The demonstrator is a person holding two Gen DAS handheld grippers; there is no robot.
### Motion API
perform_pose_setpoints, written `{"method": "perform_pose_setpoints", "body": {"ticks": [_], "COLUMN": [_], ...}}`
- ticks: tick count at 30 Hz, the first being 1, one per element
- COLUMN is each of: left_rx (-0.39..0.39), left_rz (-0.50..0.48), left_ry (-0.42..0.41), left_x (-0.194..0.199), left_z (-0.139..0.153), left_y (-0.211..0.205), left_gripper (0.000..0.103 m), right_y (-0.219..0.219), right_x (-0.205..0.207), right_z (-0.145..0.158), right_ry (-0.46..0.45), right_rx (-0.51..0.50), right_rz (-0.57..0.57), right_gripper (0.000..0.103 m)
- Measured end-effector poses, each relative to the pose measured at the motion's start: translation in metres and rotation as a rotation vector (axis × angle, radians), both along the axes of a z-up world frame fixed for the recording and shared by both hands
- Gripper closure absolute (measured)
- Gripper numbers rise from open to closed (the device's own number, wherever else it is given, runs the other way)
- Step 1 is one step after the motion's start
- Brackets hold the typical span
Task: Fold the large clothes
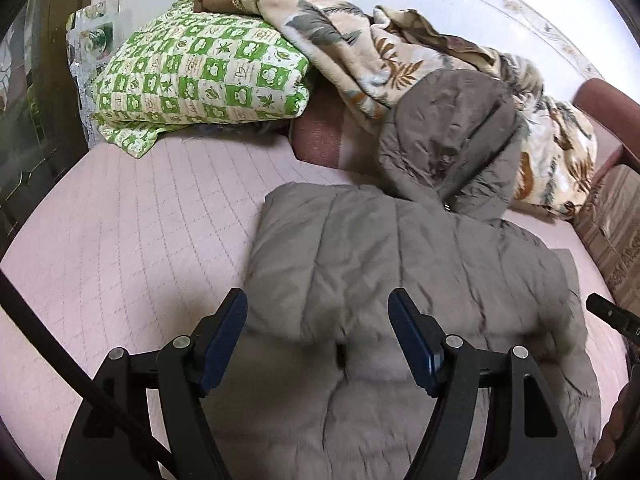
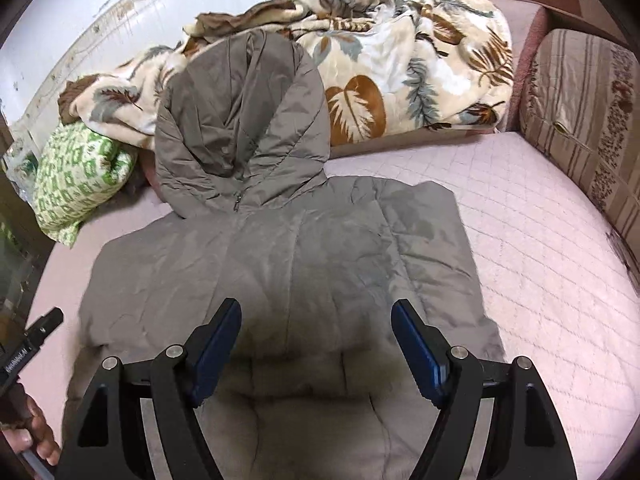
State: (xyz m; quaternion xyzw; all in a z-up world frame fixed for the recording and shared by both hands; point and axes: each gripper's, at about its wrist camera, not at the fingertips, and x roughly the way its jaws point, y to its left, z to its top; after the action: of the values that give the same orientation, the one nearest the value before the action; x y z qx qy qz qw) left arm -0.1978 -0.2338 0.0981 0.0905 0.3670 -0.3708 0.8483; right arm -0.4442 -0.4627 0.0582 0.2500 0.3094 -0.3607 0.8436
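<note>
Both tongs are hanging wide apart with nothing between them, the left tongs [image 1: 318, 322] and right tongs [image 2: 316, 330] hovering over the grey hooded jacket [image 2: 280, 248], which is lying spread on the pink quilted bed [image 2: 540, 280], its hood [image 2: 240, 120] resting against a leaf-print blanket [image 2: 400, 72].

Jacket [image 2: 288, 272] lies flat on the mattress [image 2: 540, 248], directly under and ahead of both tongs — hood [image 2: 240, 128] at its far end, propped on the blanket [image 2: 400, 72]. Pillow [image 1: 200, 76] far left of the left gripper [image 1: 318, 320]; cushion [image 2: 580, 120] far right of the right gripper [image 2: 316, 328].
</note>
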Motion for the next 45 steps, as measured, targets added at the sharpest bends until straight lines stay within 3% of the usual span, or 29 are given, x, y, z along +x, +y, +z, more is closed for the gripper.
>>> {"method": "perform_pose_setpoints", "body": {"ticks": [7, 13, 15, 21, 26, 29, 39, 45], "left_rx": [0.041, 0.028, 0.039, 0.125, 0.199, 0.229, 0.218, 0.209], "left_rz": [-0.021, 0.012, 0.021, 0.01, 0.008, 0.016, 0.048, 0.043], "left_ry": [-0.065, 0.083, 0.089, 0.098, 0.15, 0.119, 0.108, 0.101], "left_x": [-0.044, -0.059, -0.064, -0.073, -0.074, -0.08, -0.095, -0.097], "left_z": [0.001, -0.024, -0.029, -0.051, -0.075, -0.079, -0.085, -0.087], "left_y": [0.055, 0.104, 0.111, 0.106, 0.094, 0.091, 0.098, 0.102], "left_gripper": [0.031, 0.031, 0.031, 0.031, 0.031, 0.031, 0.022, 0.02], "right_y": [0.041, 0.057, 0.059, 0.077, 0.083, 0.083, 0.09, 0.081], "right_x": [-0.067, -0.114, -0.123, -0.121, -0.114, -0.115, -0.128, -0.133], "right_z": [-0.011, -0.027, -0.032, -0.047, -0.077, -0.085, -0.092, -0.097], "right_ry": [0.028, 0.075, 0.071, 0.13, 0.226, 0.241, 0.235, 0.223], "right_rx": [-0.007, 0.011, 0.038, 0.028, 0.086, 0.086, 0.105, 0.166], "right_rz": [-0.005, -0.016, -0.018, 0.008, 0.011, 0.022, 0.02, 0.016], "right_gripper": [0.022, 0.022, 0.022, 0.022, 0.022, 0.021, 0.009, 0.002]}}
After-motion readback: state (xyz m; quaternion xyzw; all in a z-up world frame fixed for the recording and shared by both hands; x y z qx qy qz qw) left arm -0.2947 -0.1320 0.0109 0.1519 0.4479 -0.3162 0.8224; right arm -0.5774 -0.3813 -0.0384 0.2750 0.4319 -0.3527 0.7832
